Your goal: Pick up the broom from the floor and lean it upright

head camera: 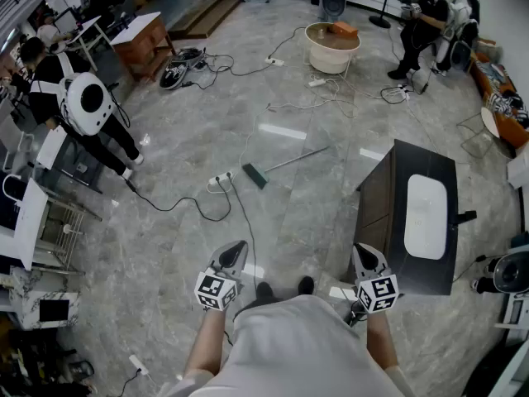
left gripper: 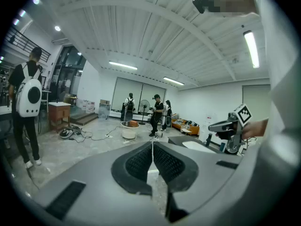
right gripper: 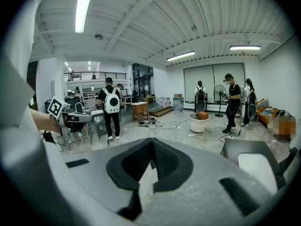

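Left gripper (head camera: 236, 248) and right gripper (head camera: 364, 251), both pressed together and empty, should spread before reaching the broom (head camera: 285, 164) at twelve o'clock.

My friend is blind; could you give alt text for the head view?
A broom lies flat on the floor, ahead of a person's left gripper and right gripper, both shut and empty. A dark cabinet stands right of it.

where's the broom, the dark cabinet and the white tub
broom (head camera: 254, 176), head view, on its green head
dark cabinet (head camera: 376, 205), head view, on its side panel
white tub (head camera: 331, 59), head view, on its outer wall
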`<state>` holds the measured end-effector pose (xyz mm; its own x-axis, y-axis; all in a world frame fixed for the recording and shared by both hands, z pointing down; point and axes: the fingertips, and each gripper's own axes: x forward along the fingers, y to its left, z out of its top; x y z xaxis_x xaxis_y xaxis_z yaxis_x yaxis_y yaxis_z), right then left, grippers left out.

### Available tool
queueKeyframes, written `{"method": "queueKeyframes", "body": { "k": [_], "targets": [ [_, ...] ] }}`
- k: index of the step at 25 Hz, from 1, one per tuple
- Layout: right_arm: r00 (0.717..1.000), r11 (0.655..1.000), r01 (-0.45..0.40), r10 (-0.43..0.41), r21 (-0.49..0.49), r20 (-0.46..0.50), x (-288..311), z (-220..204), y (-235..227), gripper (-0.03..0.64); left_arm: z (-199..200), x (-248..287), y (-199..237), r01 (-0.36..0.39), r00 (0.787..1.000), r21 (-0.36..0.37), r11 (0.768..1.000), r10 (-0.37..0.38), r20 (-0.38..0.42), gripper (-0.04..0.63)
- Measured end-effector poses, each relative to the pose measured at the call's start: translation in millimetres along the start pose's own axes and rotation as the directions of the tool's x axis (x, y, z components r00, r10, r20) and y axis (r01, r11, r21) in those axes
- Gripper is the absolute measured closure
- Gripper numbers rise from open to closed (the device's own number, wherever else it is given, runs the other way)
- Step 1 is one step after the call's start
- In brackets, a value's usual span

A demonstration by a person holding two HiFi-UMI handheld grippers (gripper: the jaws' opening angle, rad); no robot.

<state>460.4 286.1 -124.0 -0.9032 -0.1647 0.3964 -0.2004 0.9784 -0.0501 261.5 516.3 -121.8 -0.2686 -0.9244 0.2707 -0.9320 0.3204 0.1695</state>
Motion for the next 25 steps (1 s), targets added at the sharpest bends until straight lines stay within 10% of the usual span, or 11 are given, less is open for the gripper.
{"method": "queueKeyframes", "body": {
  "k": [25],
  "targets": [
    [0.997,0.998,-0.067,0.068,-0.009,0.030,-18,-2,-69,0.615,0,40,-64,-0.021,0.999,0.023,1.000,0.022,-0.033,0.584]
  ]
}}
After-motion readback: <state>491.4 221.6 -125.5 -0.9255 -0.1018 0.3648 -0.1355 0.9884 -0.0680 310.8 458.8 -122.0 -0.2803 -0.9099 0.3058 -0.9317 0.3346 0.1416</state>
